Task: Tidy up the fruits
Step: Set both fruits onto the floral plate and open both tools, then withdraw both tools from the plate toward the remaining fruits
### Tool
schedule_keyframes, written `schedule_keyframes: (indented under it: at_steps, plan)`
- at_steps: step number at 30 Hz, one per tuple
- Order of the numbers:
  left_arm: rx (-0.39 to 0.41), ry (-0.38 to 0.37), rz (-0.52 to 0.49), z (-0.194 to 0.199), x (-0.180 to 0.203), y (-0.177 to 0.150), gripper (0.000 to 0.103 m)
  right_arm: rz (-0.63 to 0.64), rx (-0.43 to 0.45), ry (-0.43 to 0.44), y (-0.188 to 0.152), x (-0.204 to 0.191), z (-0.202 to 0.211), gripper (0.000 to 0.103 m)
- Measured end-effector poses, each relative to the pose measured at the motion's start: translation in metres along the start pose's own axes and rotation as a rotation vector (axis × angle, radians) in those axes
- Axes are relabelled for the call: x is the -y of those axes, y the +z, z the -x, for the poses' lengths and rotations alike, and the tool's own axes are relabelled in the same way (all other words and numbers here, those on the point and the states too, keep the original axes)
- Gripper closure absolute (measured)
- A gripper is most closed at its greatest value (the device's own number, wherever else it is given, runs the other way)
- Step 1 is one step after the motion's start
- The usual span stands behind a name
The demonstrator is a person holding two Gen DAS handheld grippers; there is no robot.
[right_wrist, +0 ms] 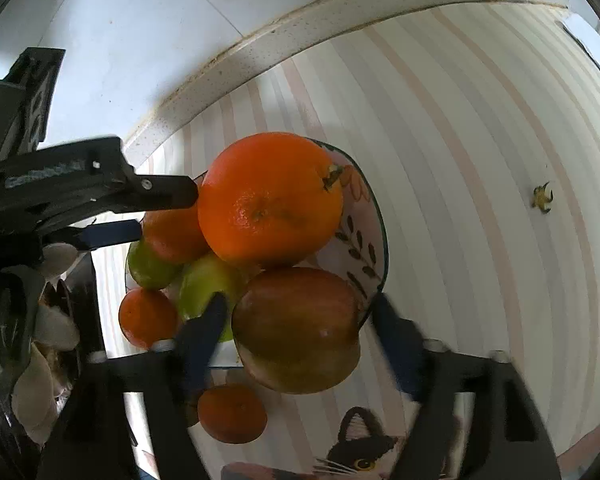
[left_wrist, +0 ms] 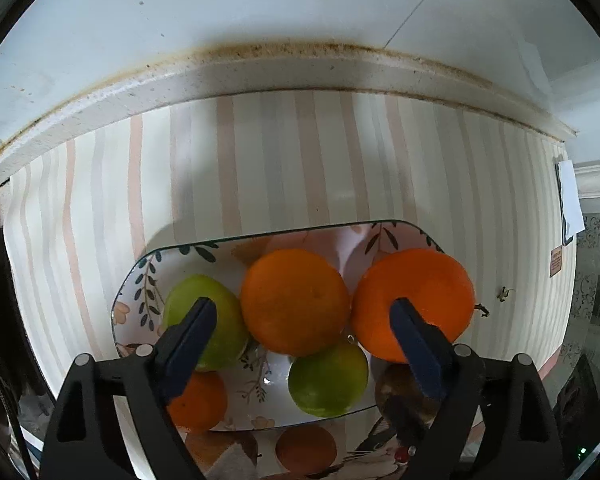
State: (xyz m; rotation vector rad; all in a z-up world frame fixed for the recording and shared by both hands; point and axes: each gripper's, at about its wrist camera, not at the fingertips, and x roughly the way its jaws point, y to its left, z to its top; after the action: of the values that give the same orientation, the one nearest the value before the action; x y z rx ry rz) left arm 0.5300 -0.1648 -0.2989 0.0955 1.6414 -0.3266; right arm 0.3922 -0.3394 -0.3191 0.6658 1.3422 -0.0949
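Note:
A floral plate (left_wrist: 140, 280) on the striped cloth holds two large oranges (left_wrist: 296, 300) (left_wrist: 416, 296), two green fruits (left_wrist: 220, 316) (left_wrist: 328, 380), a small orange (left_wrist: 198, 404) and a red-brown apple (left_wrist: 396, 388). My left gripper (left_wrist: 304, 312) is open above the plate, empty, its fingers over the fruits. In the right wrist view my right gripper (right_wrist: 300, 312) is open around the apple (right_wrist: 300, 328) at the plate's near rim (right_wrist: 380, 248). The big orange (right_wrist: 272, 196) lies behind it. The left gripper's fingers (right_wrist: 168, 192) reach in from the left.
A small orange (right_wrist: 232, 414) lies on the cloth off the plate. A fruit stem (right_wrist: 542, 198) lies on the cloth to the right. The cloth meets a white counter ledge (left_wrist: 260, 76) and wall at the back. A cat picture (right_wrist: 364, 444) is printed near the front.

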Motion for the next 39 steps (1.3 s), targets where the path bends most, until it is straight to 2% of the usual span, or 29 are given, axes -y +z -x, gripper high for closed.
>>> schedule_keyframes:
  at_steps: [1, 10, 18, 22, 28, 39]
  plan:
    - [0.004, 0.001, -0.001, 0.002, -0.001, -0.001, 0.015, 0.004, -0.002, -0.006, 0.0, -0.001, 0.0, 0.009]
    - [0.047, -0.011, 0.041, 0.03, -0.019, -0.032, 0.014, 0.07, -0.02, -0.071, -0.002, -0.016, 0.011, 0.006]
    - [0.177, 0.072, 0.072, 0.069, -0.027, -0.091, 0.014, 0.196, -0.036, -0.179, -0.02, -0.034, 0.03, 0.006]
    - [0.229, 0.106, 0.079, 0.081, -0.031, -0.122, 0.014, 0.222, -0.028, -0.189, -0.032, -0.038, 0.042, 0.006]
    - [0.284, 0.131, 0.104, 0.101, -0.038, -0.161, 0.014, 0.262, 0.013, -0.208, -0.047, -0.043, 0.072, 0.006]
    - [0.4, 0.152, 0.092, 0.147, -0.022, -0.22, 0.014, 0.338, 0.148, -0.219, -0.076, -0.061, 0.145, 0.006]
